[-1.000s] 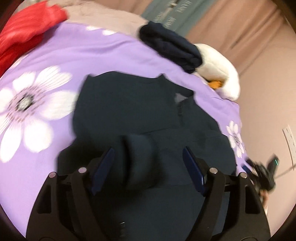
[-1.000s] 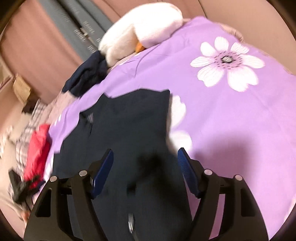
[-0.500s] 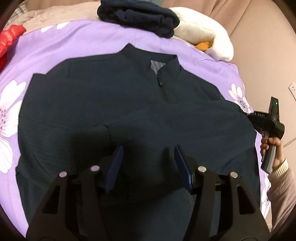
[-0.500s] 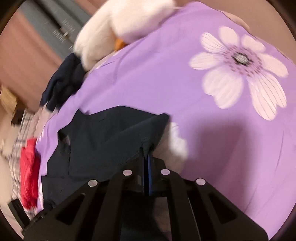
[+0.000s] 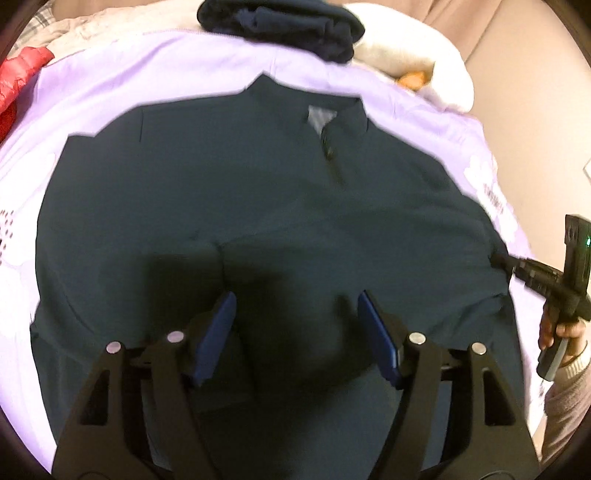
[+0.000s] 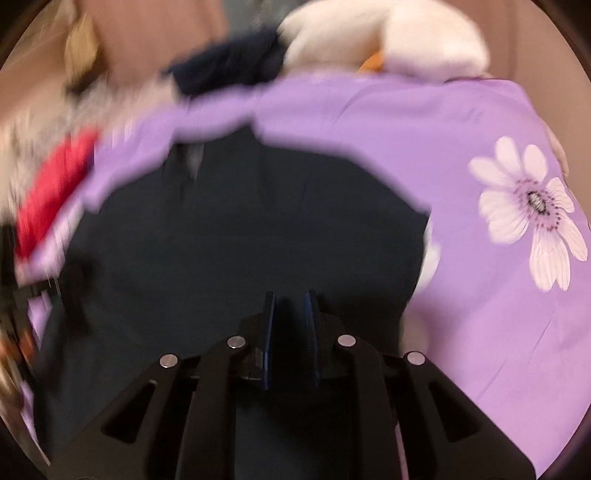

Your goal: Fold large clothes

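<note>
I am looking down on a dark navy zip-neck top (image 5: 207,206) that is lying spread flat, collar away from me, on a lilac bedspread printed with white daisies (image 6: 424,140). My left gripper (image 5: 297,314) is hovering over the lower middle of the top with its blue pads (image 5: 218,332) standing well apart and opening; only a soft hump of the cloth is rising between them, and neither pad is pressing on it. My right gripper (image 6: 290,306) is sitting at the top's right-hand edge, its jaws nearly together but parting; dark cloth is lying in the narrow gap, though the blur is keeping me from telling whether the pads are pinching it. In the left wrist view that same gripper is showing at the far right, its tip meeting the top's side hem, with the person's hand (image 5: 561,332) and a pale knit cuff behind it. The far edge of the top is stopping short of a bundled navy garment (image 5: 284,27) and a white plush toy with an orange patch (image 6: 388,37), which are crowding the head of the bed. A red quilted jacket (image 5: 18,77) is lying off the left side. Bare bedspread is opening widely to the right of the top, and a narrower strip is running along its left.
</note>
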Action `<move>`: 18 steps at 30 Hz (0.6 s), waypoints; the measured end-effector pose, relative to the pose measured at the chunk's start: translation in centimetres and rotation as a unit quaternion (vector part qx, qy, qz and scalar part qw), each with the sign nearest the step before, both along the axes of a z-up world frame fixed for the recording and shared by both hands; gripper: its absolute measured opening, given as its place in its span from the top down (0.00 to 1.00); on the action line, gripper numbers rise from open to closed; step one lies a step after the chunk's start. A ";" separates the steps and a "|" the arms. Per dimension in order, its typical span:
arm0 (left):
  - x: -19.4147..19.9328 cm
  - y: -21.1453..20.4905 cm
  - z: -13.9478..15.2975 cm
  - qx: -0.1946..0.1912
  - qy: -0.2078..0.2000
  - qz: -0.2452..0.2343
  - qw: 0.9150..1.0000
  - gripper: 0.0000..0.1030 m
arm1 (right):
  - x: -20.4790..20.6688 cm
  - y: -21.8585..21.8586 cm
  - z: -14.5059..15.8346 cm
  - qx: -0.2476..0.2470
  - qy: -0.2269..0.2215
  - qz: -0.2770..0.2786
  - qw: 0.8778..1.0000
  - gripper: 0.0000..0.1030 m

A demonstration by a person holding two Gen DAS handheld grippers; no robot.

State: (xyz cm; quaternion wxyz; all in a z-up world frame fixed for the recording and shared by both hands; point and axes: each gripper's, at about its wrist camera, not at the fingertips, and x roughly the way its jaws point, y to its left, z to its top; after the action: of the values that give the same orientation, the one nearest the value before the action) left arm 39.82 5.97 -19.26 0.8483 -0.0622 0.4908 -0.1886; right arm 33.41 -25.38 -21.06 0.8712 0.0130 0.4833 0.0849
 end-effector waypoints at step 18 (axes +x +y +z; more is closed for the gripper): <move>0.1 -0.3 1.9 -0.003 -0.038 0.014 0.999 0.26 | 1.1 4.1 3.6 0.030 -0.102 -0.007 0.994 0.59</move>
State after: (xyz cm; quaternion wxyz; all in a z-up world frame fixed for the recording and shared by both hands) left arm 39.95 5.62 -17.35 0.8687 -0.0641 0.4567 -0.1805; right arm 34.51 -21.30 -17.44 0.9156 0.0335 0.3895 0.0942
